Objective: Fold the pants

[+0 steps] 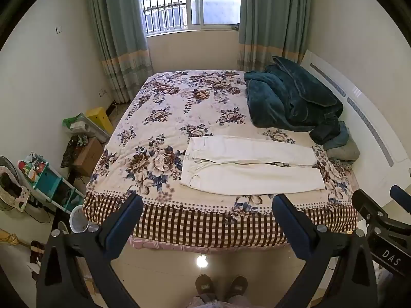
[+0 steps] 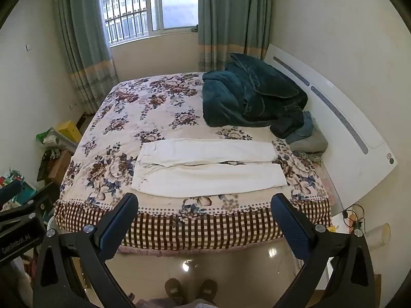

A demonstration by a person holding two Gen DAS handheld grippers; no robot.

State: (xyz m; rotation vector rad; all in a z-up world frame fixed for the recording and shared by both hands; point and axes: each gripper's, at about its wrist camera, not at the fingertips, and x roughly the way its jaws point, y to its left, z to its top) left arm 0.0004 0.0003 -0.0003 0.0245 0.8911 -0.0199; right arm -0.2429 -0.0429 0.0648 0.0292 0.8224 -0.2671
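White pants [image 1: 250, 165] lie flat and unfolded on the floral bedspread [image 1: 164, 118] near the bed's front edge, waistband toward 9 o'clock, leg cuffs toward 3 o'clock, the two legs side by side with a narrow gap between. Left gripper [image 1: 206, 205] and right gripper [image 2: 204, 204] both hover short of the bed edge, fingers wide apart, nothing between them. Dark teal blanket [image 1: 290, 100] heaped at 1 o'clock by the white headboard [image 1: 359, 118], apart from the pants.
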